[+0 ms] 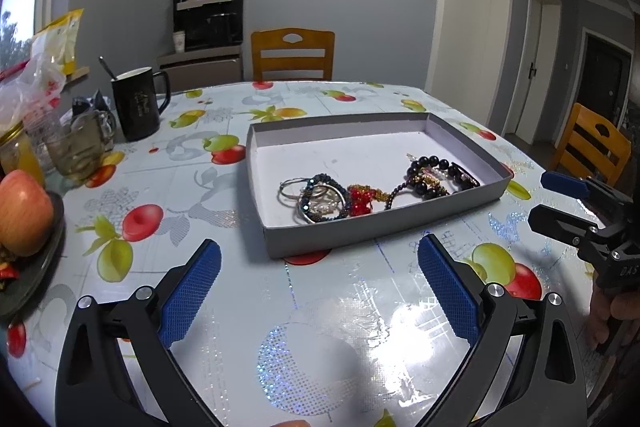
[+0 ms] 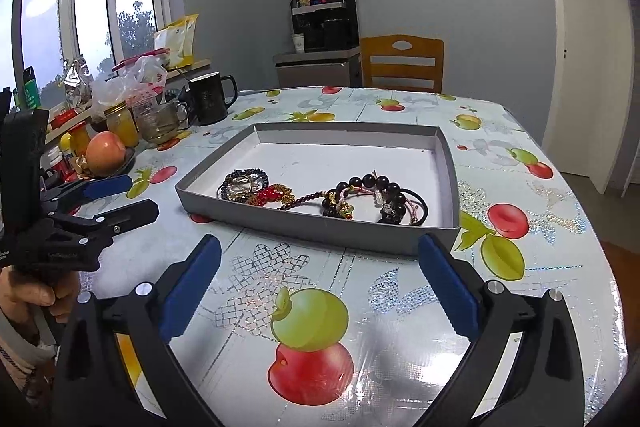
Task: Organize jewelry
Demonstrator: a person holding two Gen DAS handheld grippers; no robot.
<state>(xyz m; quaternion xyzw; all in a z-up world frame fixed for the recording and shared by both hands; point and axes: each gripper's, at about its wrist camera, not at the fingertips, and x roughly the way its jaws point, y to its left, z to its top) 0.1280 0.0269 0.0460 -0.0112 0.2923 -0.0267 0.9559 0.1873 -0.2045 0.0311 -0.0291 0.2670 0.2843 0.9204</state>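
A shallow grey cardboard tray (image 1: 372, 223) (image 2: 320, 225) lies on the fruit-print table. In it lies a tangle of jewelry: silver bangles and dark bead bracelets (image 1: 316, 197) (image 2: 240, 185), a red bead piece (image 1: 360, 201) (image 2: 268, 195) and a large black bead bracelet (image 1: 436, 175) (image 2: 368, 197). My left gripper (image 1: 320, 255) is open and empty, just short of the tray's near edge. My right gripper (image 2: 320, 251) is open and empty, also just before the tray. Each gripper shows in the other's view: the right (image 1: 544, 199), the left (image 2: 128, 195).
A black mug (image 1: 138, 103) (image 2: 210, 97), a glass cup (image 1: 78, 147) (image 2: 160, 121), jars, bags and an apple (image 1: 22, 211) (image 2: 105, 153) on a plate crowd the table's left side. Wooden chairs (image 1: 292, 53) (image 1: 592, 143) stand at the far and right sides.
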